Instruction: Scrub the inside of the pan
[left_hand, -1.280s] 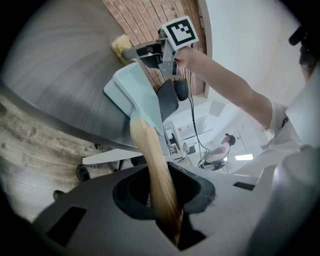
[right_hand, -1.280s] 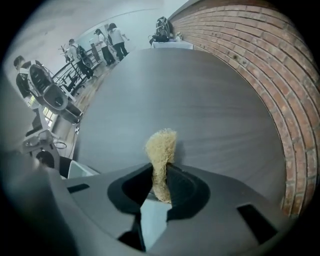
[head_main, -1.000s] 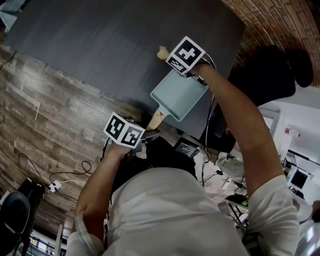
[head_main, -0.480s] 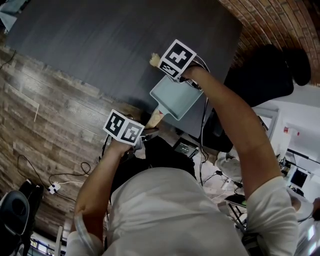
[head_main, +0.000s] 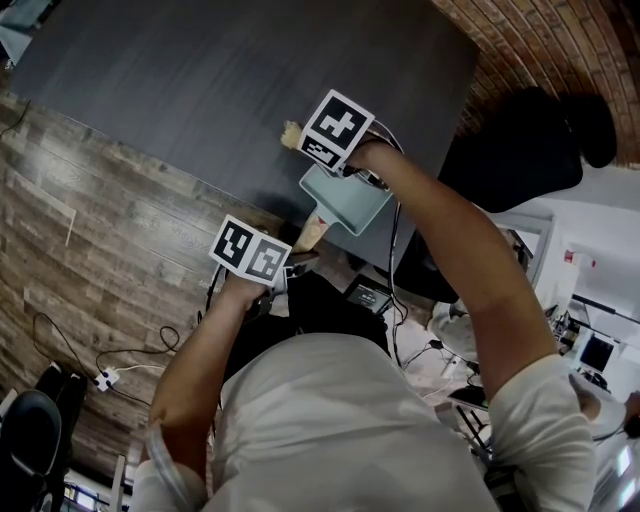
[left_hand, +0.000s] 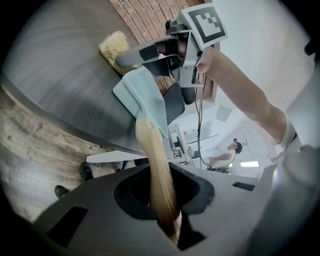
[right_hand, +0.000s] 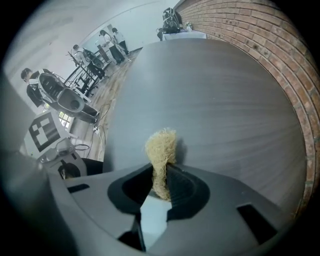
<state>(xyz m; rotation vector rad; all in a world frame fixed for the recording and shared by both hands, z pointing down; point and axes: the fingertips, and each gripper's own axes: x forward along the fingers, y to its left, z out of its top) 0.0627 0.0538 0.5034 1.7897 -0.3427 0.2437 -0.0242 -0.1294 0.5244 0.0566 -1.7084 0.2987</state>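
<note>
Now our right gripper (head_main: 310, 142), pinching the scrubber (head_main: 291, 134), has swept upper-left past the rim of the pan (head_main: 350, 200) at mid-frame. Our left gripper (left_hand: 165, 200) clamps its handle (left_hand: 150, 150). The next stroke should probably return inside.

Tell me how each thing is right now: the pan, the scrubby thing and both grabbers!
Left gripper: shut on the handle.
Right gripper: shut on the scrubber.
Pan: open side up, held by its handle.
Scrubber: squashed between the jaws, poking out past the pan's far rim.
</note>
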